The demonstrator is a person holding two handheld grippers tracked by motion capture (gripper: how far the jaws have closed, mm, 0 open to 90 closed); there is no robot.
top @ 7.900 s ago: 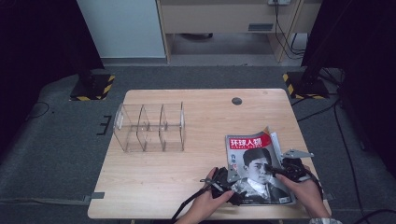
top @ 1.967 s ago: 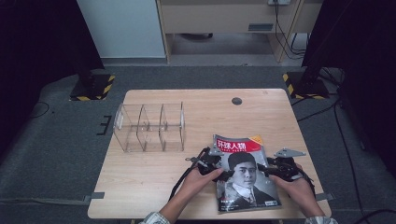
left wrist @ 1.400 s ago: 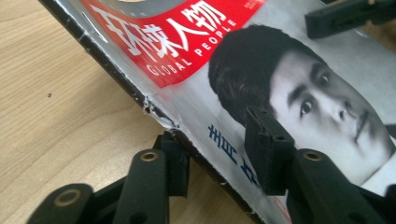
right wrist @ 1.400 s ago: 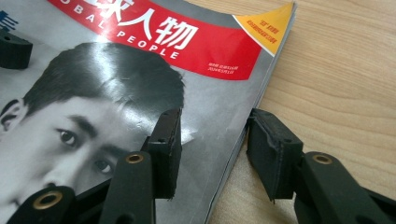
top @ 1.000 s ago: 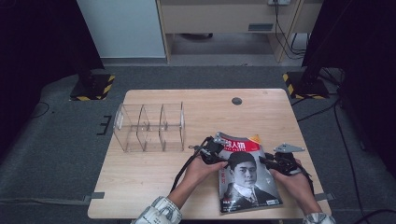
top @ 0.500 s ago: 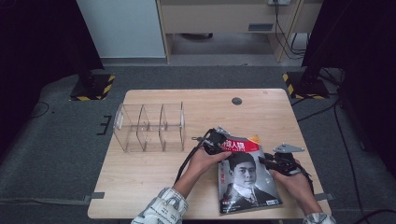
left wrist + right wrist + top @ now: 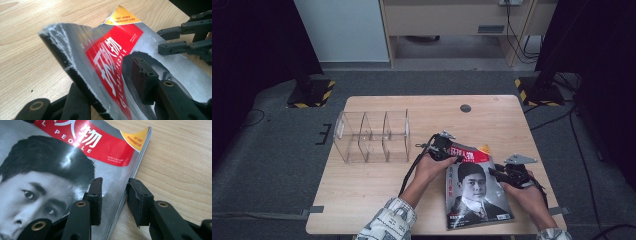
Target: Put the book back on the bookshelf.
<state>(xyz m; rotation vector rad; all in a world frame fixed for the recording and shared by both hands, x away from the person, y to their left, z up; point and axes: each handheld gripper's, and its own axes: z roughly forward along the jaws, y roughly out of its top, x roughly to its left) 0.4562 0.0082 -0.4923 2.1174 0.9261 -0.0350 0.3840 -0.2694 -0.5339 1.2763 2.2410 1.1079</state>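
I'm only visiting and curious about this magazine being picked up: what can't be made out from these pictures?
- Magazine: small print under its red title is too small in the high view; in the left gripper view its lower cover is cut off by the frame edge.
- Left hand-held gripper: its lower jaw is hidden beneath the curled cover.
- Right hand-held gripper: whether its pads press the page edge is unclear.
- Clear divider rack: its contents, if any, are hard to tell through the glare.

Both grippers, left [image 7: 447, 151] and right [image 7: 506, 175], are matte black linkage frames with brass-ringed pivot holes and dark rubber pads. The right carries a grey three-cornered plate; black cables trail back. Patterned white-and-dark shirt cuffs [image 7: 388, 221] cover the wrists.
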